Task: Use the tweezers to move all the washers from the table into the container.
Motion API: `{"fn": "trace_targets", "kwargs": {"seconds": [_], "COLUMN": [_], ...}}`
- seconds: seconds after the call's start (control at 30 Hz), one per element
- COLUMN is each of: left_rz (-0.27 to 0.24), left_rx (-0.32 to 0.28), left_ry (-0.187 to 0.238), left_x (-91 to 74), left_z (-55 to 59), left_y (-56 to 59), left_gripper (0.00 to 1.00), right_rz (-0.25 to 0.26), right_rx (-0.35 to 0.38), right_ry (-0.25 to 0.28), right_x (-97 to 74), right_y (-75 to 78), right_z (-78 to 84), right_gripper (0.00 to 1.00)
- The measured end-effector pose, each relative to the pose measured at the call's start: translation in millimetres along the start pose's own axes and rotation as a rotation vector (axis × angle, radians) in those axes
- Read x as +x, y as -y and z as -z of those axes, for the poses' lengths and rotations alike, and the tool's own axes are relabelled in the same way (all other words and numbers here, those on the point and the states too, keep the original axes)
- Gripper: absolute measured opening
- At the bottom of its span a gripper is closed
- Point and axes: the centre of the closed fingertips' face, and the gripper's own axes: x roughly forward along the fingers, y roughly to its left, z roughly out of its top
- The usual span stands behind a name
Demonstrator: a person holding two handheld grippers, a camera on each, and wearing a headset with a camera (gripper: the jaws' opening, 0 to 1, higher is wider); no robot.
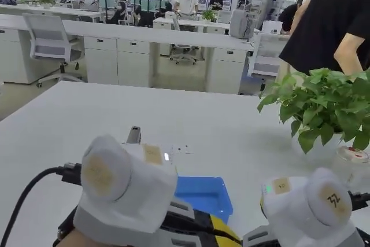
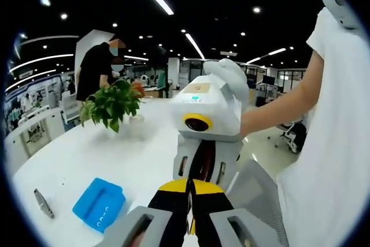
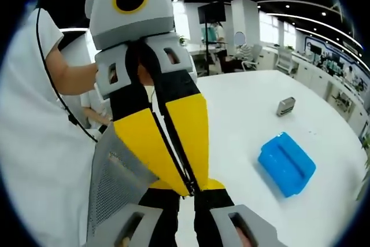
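Note:
Low in the head view, my left gripper (image 1: 130, 192) and right gripper (image 1: 309, 212) point toward each other, and their white housings hide the tips. In the left gripper view, my left gripper (image 2: 191, 198) has its yellow jaws pressed together with nothing between them. In the right gripper view, my right gripper (image 3: 191, 198) is shut too, tip to tip with the left one's yellow fingers (image 3: 173, 137). A blue container (image 1: 203, 196) lies on the white table just beyond them. Grey tweezers (image 1: 134, 135) lie farther out. Tiny specks (image 1: 180, 149) beside them are too small to identify.
A potted green plant (image 1: 324, 108) stands at the table's right side, with a person in black behind it. The blue container (image 2: 98, 203) and tweezers (image 2: 43, 202) lie on the white table (image 1: 69, 120). Desks, chairs and people fill the room beyond.

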Motion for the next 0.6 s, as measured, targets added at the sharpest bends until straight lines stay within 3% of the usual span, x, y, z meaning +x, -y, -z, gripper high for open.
{"fn": "trace_targets", "kwargs": {"seconds": [0.2, 0.3, 0.33, 0.47, 0.6], "left_rz": [0.002, 0.006, 0.009, 0.011, 0.005], "left_rx": [0.008, 0.031, 0.037, 0.050, 0.059], "left_ry": [0.036, 0.041, 0.036, 0.039, 0.035], "left_x": [-6.6, -8.2, -8.3, -10.2, -11.6], "left_z": [-6.4, -9.3, -10.5, -15.0, -15.5], "left_y": [-5.0, -8.0, -8.5, -9.6, -12.6], "left_gripper": [0.00, 0.00, 0.00, 0.00, 0.00], "right_rz": [-0.037, -0.046, -0.047, -0.061, -0.048], "right_rx": [0.064, 0.091, 0.130, 0.183, 0.193], "right_ry": [0.086, 0.107, 0.118, 0.196, 0.208], "right_x": [-6.5, -7.8, -8.7, -15.7, -19.4], "right_y": [1.8, 5.6, 7.9, 11.9, 15.2], "right_z": [-5.8, -4.5, -4.1, -11.8, -12.4], "right_gripper": [0.06, 0.07, 0.07, 0.09, 0.11]}}
